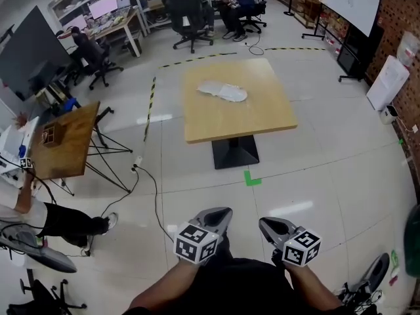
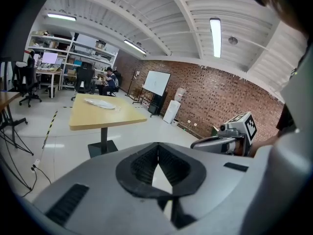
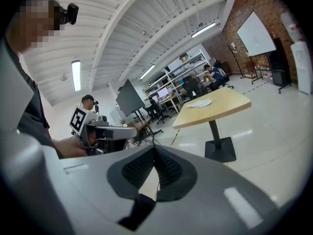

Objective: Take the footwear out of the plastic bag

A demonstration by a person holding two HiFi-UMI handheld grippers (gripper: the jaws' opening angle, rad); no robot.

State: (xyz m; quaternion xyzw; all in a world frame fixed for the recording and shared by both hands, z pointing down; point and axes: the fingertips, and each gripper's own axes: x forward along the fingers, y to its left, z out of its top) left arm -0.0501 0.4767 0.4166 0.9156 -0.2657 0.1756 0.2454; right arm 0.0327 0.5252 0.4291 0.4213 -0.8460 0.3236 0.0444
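Two empty claws, left claw (image 1: 223, 213) and right claw (image 1: 264, 223), jaws fully together.

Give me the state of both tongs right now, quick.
Left tongs: closed, holding nothing.
Right tongs: closed, holding nothing.

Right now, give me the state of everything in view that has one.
left hand-held gripper: shut, empty, short of the table.
right hand-held gripper: shut, empty, short of the table.
plastic bag: lying flat on the table, untouched; mouth too small to tell.
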